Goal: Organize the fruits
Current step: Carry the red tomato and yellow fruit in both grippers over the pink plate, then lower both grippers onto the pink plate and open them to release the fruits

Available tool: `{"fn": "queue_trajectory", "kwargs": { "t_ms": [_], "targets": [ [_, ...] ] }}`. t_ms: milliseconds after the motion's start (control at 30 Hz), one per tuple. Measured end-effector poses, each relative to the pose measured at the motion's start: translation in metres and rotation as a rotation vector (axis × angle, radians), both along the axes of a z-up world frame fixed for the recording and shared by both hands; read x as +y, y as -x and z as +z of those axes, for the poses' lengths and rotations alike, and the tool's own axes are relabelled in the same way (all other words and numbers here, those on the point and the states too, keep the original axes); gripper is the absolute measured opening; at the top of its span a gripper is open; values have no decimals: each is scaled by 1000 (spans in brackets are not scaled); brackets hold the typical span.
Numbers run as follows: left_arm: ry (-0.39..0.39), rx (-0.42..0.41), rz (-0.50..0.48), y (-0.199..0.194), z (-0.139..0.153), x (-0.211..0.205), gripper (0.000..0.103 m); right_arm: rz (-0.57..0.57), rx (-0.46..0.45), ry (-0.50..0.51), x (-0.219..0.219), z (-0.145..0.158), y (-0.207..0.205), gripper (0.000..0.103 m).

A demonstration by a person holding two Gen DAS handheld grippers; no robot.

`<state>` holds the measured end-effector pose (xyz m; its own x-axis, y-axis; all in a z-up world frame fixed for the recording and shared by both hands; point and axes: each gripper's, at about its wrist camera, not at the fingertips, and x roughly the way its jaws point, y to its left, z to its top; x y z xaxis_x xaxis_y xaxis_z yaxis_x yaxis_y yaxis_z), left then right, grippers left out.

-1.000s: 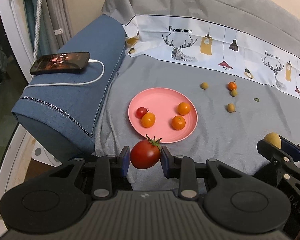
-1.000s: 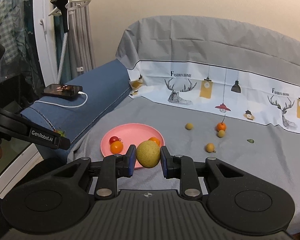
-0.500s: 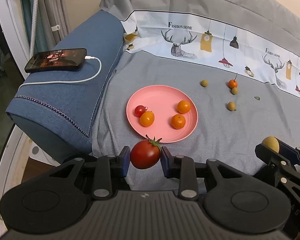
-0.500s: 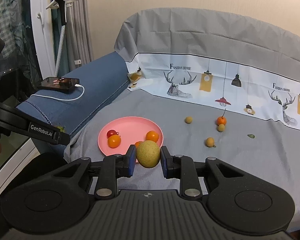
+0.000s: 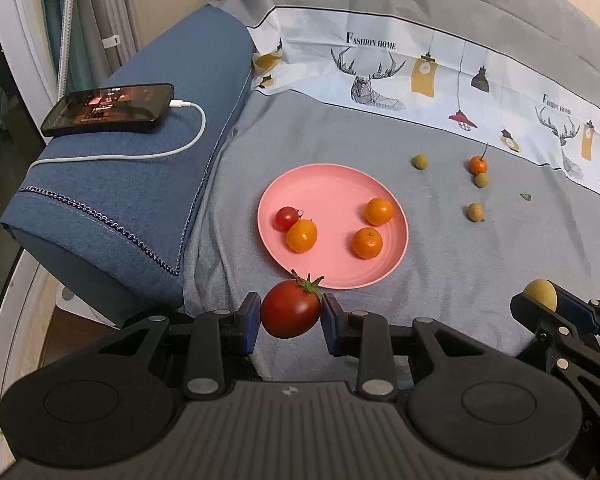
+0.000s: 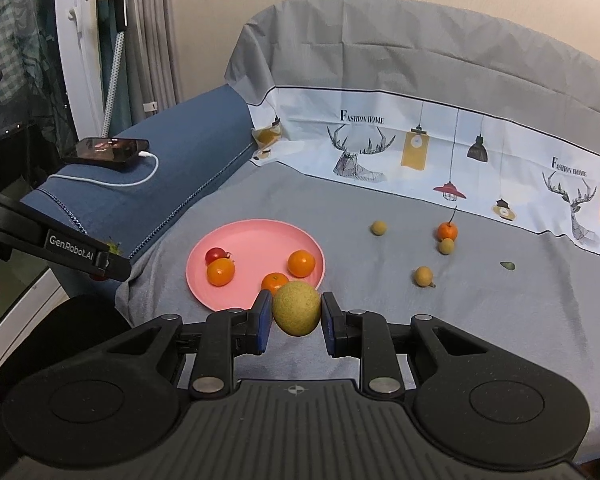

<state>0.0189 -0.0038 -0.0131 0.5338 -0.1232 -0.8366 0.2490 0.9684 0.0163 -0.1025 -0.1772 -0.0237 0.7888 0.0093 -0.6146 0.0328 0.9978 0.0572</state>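
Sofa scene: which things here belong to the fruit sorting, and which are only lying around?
Job: pink plate with four small fruits; red tomato in left gripper; yellow-green fruit in right gripper; four loose fruits on the grey cover.

Lying about: phone, charging cable, green scrap.

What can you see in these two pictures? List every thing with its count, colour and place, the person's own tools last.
plate: one, pink, on the grey cover
small tomato: one, red, on the plate
oranges: three, orange, on the plate
stemmed orange fruit: one, on the cover beyond the plate
tan fruits: three, loose on the cover
phone: one, black, charging on the blue armrest
left tongs: shut on large tomato
right tongs: shut on tan round fruit
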Motion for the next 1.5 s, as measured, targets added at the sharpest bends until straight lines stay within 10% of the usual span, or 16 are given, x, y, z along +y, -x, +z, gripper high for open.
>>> {"fn": "queue_trajectory", "kwargs": {
  "t_ms": [1500],
  "targets": [
    [-109,141,8,-166,-104,-36,36,118,155,10,11,-100,-187,27]
  ]
}}
